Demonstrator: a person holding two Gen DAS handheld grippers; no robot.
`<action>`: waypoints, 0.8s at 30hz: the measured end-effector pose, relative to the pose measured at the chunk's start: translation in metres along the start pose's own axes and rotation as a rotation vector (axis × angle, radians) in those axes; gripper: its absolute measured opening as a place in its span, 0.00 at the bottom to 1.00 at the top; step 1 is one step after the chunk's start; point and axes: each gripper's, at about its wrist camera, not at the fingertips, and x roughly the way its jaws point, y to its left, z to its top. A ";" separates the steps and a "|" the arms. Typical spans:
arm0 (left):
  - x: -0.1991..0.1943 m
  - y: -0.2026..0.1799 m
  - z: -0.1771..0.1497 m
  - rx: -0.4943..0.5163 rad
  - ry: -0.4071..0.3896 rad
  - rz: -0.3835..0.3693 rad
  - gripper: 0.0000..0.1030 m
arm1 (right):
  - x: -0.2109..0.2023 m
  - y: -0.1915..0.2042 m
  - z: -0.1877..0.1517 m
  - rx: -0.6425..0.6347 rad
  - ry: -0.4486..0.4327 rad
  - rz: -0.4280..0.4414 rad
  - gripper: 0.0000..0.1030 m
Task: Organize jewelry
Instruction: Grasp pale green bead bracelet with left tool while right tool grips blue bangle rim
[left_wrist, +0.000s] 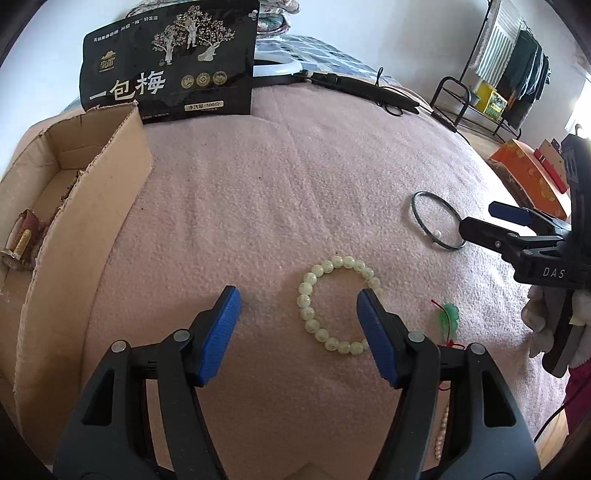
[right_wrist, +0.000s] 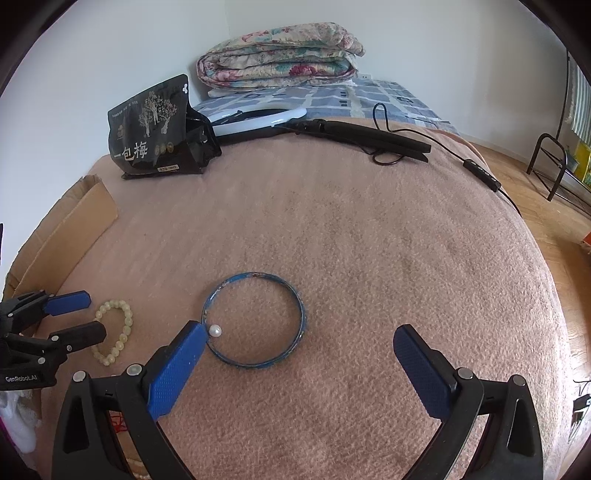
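Observation:
A pale green bead bracelet (left_wrist: 338, 304) lies on the pink blanket, just ahead of my open left gripper (left_wrist: 298, 301), whose right finger overlaps its right side; it also shows in the right wrist view (right_wrist: 112, 332). A blue bangle (right_wrist: 254, 319) with a white pearl (right_wrist: 215, 330) inside its rim lies ahead of my open right gripper (right_wrist: 299, 341); the left fingertip is beside the pearl. The bangle shows in the left wrist view (left_wrist: 437, 221), with the right gripper (left_wrist: 476, 219) at its edge. A green pendant on red cord (left_wrist: 448, 315) and a small pink bead string (left_wrist: 441, 432) lie at right.
An open cardboard box (left_wrist: 85, 206) with small items stands at the left. A black snack bag (left_wrist: 170, 62) stands at the back, with a ring light (right_wrist: 258, 116), its black stand and cable (right_wrist: 480, 168) behind. A folded quilt (right_wrist: 280, 55) lies far back. The bed edge is at right.

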 end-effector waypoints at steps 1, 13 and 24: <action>0.001 0.001 0.000 0.001 0.003 0.004 0.60 | 0.002 0.002 0.000 -0.004 0.002 0.007 1.00; 0.010 -0.004 0.000 0.033 -0.009 0.051 0.28 | 0.026 0.027 0.004 -0.106 0.056 0.012 1.00; 0.009 -0.006 0.001 0.037 -0.015 0.045 0.07 | 0.029 0.029 0.004 -0.120 0.069 0.014 0.73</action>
